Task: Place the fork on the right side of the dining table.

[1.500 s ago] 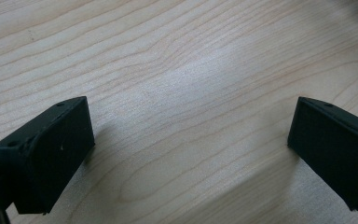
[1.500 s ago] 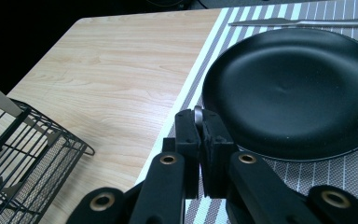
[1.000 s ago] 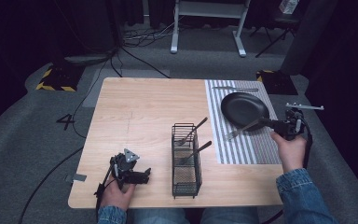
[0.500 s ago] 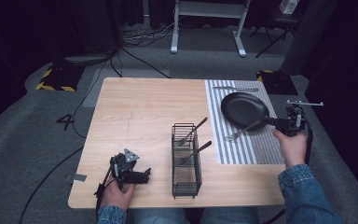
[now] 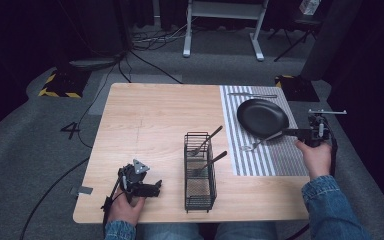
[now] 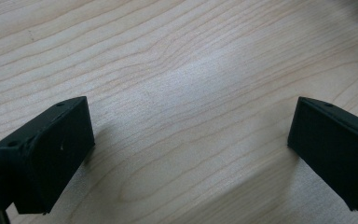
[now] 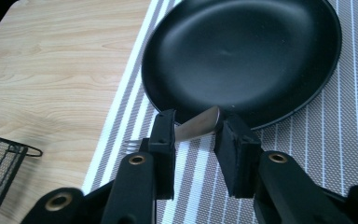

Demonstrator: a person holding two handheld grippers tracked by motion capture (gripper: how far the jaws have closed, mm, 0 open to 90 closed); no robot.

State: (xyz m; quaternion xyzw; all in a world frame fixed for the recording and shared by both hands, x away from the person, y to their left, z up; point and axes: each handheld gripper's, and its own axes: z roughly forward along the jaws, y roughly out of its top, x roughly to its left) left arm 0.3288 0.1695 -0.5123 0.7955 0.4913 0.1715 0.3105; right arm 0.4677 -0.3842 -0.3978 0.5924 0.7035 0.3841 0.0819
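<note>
counter [image 5: 150,125] carrying all | black pan [image 5: 262,117] sitting far right on striped mat [image 5: 280,155] | wire caddy [image 5: 200,172] standing near centre | fork [image 7: 193,128] leaning on pan rim | right hand-held gripper [image 7: 193,137] jaws opening around fork handle | left hand-held gripper [image 5: 152,187] resting near left, jaws apart

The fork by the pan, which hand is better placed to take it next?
Right. The right tongs already straddle the fork beside the black pan, jaws just opening. The left tongs rest open on bare table, beyond the basket.

"4" on grey floor [image 5: 73,131]
</note>
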